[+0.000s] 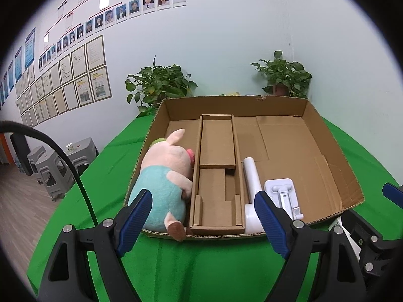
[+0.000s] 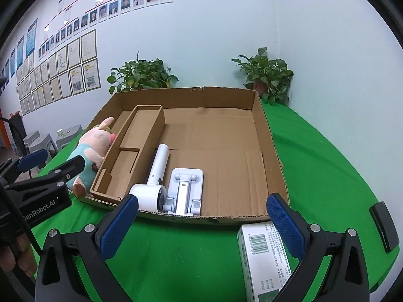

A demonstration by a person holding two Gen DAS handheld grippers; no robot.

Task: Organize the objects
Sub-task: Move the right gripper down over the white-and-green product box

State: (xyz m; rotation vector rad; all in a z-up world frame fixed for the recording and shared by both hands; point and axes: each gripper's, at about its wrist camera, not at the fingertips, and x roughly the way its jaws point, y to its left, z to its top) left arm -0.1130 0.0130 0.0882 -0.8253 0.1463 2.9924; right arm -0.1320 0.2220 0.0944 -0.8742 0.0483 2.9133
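A shallow cardboard box [image 1: 226,99] [image 2: 274,151] lies on the green cloth. Inside, from left to right, are a plush pig [image 1: 166,176] [image 2: 88,148], a narrow cardboard insert [image 1: 217,141] [image 2: 141,130], a white hair dryer [image 1: 252,176] [image 2: 158,161] and a white folding stand [image 1: 282,191] [image 2: 185,188]. My left gripper [image 1: 204,216] [image 2: 50,161] hovers open before the box's near edge, holding nothing. My right gripper [image 2: 201,216] is open and holds nothing, just short of the near wall. A white carton with a barcode [image 2: 262,259] lies on the cloth under its right finger.
Two potted plants [image 1: 161,85] [image 1: 284,75] stand behind the box by the wall. A flat black object [image 2: 384,226] lies at the cloth's right edge. Grey stools [image 1: 58,166] stand on the floor at left. A black cable [image 1: 63,156] arcs past the left gripper.
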